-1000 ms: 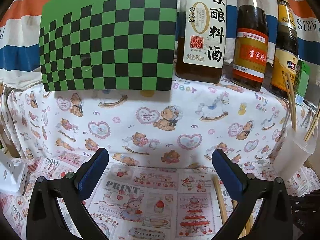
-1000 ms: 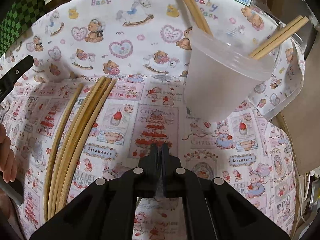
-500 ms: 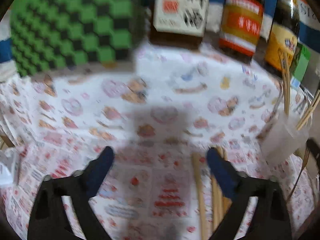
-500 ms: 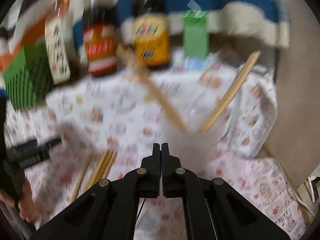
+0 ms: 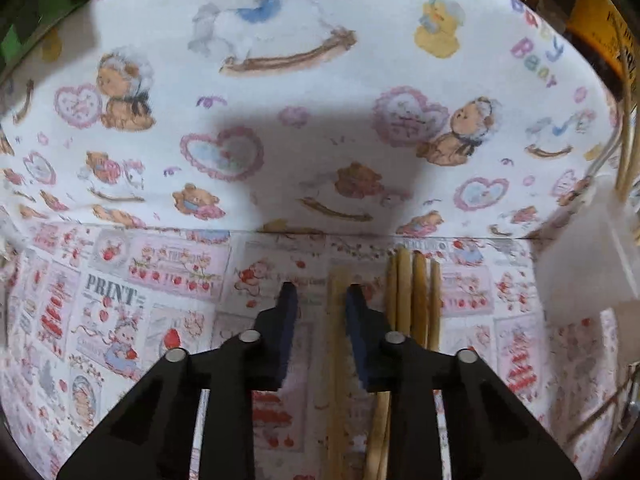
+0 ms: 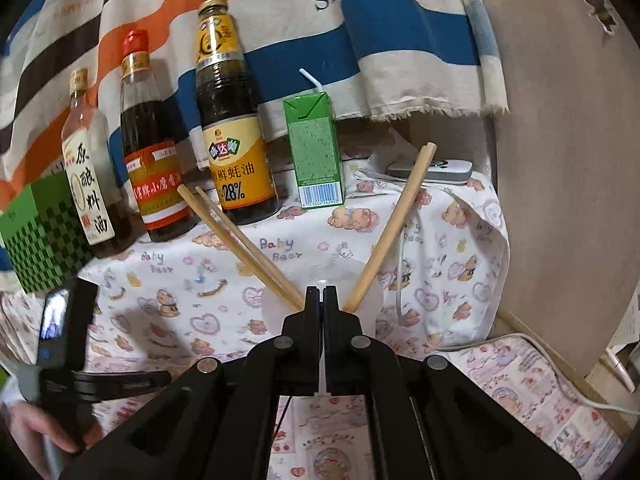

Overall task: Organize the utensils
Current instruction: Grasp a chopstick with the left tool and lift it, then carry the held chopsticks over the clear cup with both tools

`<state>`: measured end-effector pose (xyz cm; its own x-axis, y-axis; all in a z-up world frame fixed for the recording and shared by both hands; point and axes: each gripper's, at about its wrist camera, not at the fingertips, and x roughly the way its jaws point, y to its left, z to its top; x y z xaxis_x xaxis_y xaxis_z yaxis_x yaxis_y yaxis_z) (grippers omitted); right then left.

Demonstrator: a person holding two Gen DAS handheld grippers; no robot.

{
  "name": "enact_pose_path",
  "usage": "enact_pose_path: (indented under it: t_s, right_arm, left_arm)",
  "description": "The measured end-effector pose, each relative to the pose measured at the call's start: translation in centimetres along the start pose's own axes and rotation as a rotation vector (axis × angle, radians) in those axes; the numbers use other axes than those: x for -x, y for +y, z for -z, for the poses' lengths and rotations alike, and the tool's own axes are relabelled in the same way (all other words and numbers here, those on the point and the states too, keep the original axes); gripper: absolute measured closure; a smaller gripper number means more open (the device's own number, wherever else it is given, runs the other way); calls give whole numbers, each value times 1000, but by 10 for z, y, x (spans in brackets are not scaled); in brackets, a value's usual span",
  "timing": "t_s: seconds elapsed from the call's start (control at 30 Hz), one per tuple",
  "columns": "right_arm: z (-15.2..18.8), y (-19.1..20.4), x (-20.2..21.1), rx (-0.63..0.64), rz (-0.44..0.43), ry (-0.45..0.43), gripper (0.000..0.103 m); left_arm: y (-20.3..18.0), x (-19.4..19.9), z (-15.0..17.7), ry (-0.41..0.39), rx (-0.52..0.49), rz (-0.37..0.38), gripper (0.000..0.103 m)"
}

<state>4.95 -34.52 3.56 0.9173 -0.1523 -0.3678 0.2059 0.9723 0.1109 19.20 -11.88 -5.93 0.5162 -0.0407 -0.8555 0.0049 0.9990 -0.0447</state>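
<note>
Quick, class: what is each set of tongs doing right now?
Left tongs: closing around one chopstick, not yet pressing.
Right tongs: shut, empty.

Three sauce bottles (image 6: 236, 120), green carton w/ straw (image 6: 316, 148) & checkered green board (image 6: 40, 236) are seen behind on printed cloth (image 6: 440, 240).

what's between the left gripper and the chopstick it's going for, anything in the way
Nothing visible. The left gripper already straddles the lone chopstick on the cloth, its jaws closing around it. The bundle of chopsticks lies just outside the right-hand finger, beside it rather than in the gap.
</note>
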Motion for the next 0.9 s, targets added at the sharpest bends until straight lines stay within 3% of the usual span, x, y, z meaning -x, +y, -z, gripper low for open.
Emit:
enact_pose_path:
  t_s: [0.07,0.17,0.3,0.43,0.5,0.63,0.7,0.9]
  right_arm:
    - [-2,0,3,2,4,-14,101]
    - [-4,-4,5,-15,-13,-18,101]
    - [-1,-15,-11,-52,-4,34,101]
    - [-3,-29,-15,-134,-46,69,101]
    - [-5,-33,-13,-154,-56,63,101]
    - [-11,-38,-7,-178,-62,46,101]
    - [-14,-42,-1,-194,-77,28,101]
    - [-24,-58,11,-254,-60,-17,101]
  left_arm:
    - [-8,-2,0,1,-41,-16,97]
    - [-22,3,1,14,-128,-51,97]
    - [-31,51,1,-88,-149,-6,97]
    - [-38,123,2,-287,-181,-44,97]
    - [-35,158,-4,-369,-158,-28,97]
    - [-20,230,3,-531,-76,115,97]
    - [-17,256,12,-617,-37,152,97]
    - [-11,303,41,-864,4,278,97]
